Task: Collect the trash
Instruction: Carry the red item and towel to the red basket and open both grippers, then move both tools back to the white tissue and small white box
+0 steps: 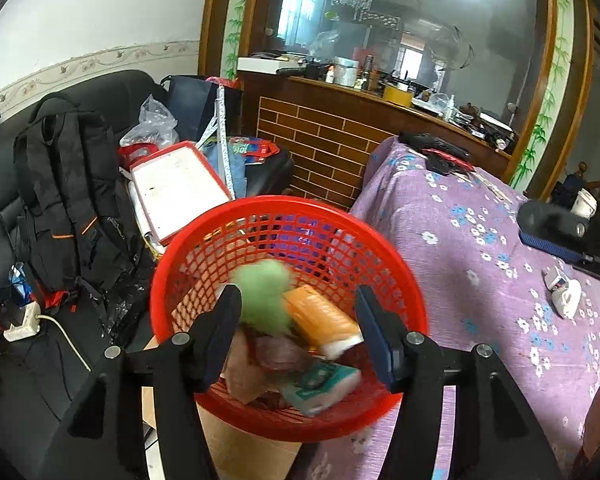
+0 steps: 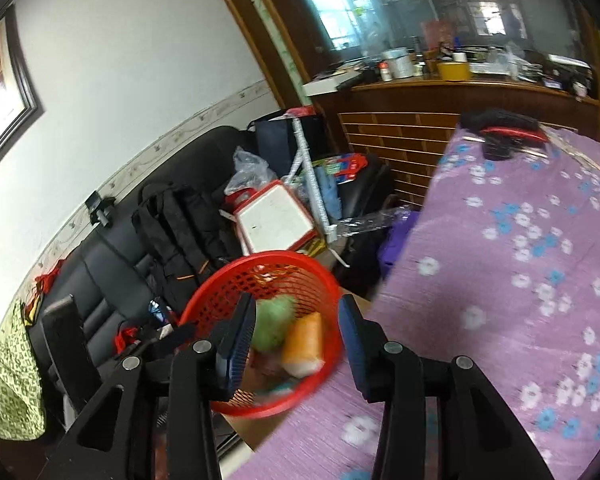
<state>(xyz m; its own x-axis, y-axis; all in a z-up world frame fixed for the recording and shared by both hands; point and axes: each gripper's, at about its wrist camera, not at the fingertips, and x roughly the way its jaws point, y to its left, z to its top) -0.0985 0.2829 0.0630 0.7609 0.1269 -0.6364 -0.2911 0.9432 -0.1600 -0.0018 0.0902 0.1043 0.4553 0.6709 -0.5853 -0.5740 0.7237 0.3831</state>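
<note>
A red mesh basket (image 1: 380,240) stands beside the table's left edge and shows in the right wrist view (image 2: 220,284) too. In it lie a blurred green ball (image 1: 266,296), an orange packet (image 1: 320,316), a teal-and-white packet (image 1: 324,386) and crumpled pinkish wrappers (image 1: 260,364). The green ball (image 2: 274,322) and orange packet (image 2: 304,340) also show in the right wrist view. My left gripper (image 1: 296,320) is open and empty above the basket. My right gripper (image 2: 296,332) is open and empty above the basket's near rim. A white crumpled scrap (image 1: 566,298) lies on the table.
The table wears a purple flowered cloth (image 1: 460,240) with black tools (image 1: 440,148) at its far end. A black sofa (image 1: 4,200) on the left holds a black backpack (image 1: 72,200), a red-rimmed white board (image 1: 176,192) and bags. A brick-fronted wooden counter (image 1: 328,136) stands behind.
</note>
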